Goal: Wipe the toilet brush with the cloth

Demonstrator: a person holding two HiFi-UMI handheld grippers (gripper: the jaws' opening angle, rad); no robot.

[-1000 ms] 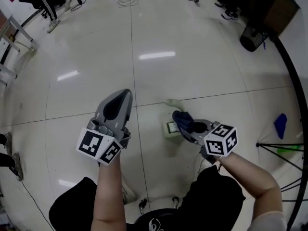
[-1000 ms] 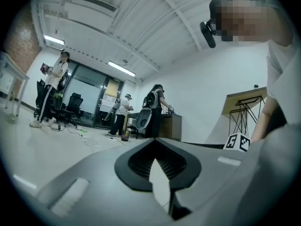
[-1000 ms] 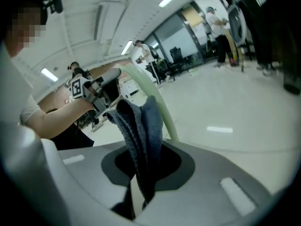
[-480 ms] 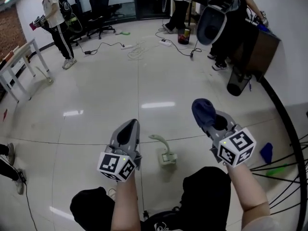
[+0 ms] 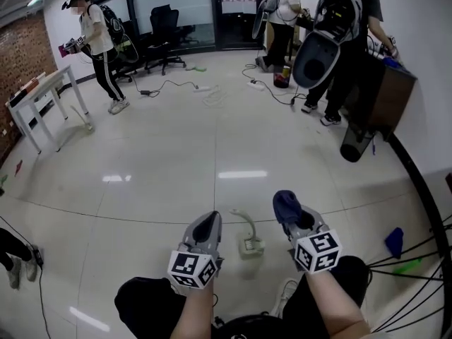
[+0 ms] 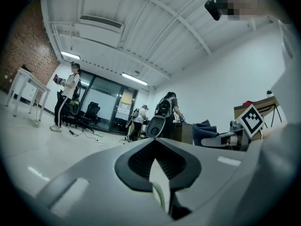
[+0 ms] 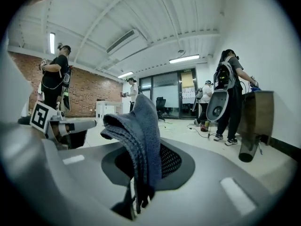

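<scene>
The pale toilet brush (image 5: 248, 235) lies on the tiled floor, its curved handle pointing away, between and below my two grippers. My right gripper (image 5: 287, 209) is shut on a folded dark blue cloth (image 5: 285, 203) that sticks up from its jaws; in the right gripper view the cloth (image 7: 140, 135) hangs over the closed jaws. It is held above the brush, apart from it. My left gripper (image 5: 209, 221) hovers to the brush's left with jaws together and nothing in them (image 6: 154, 145). Both point forward, about level.
Several people stand at the far end of the room, one with a backpack (image 5: 347, 9). A white table (image 5: 39, 94) stands far left, a dark cabinet (image 5: 385, 94) far right. Cables (image 5: 212, 90) lie on the floor; a blue item (image 5: 394, 241) lies at right.
The right gripper with the cloth has lifted off the brush, and both grippers have risen to point forward. The head view has tilted up to take in the room. The brush stays on the floor.
</scene>
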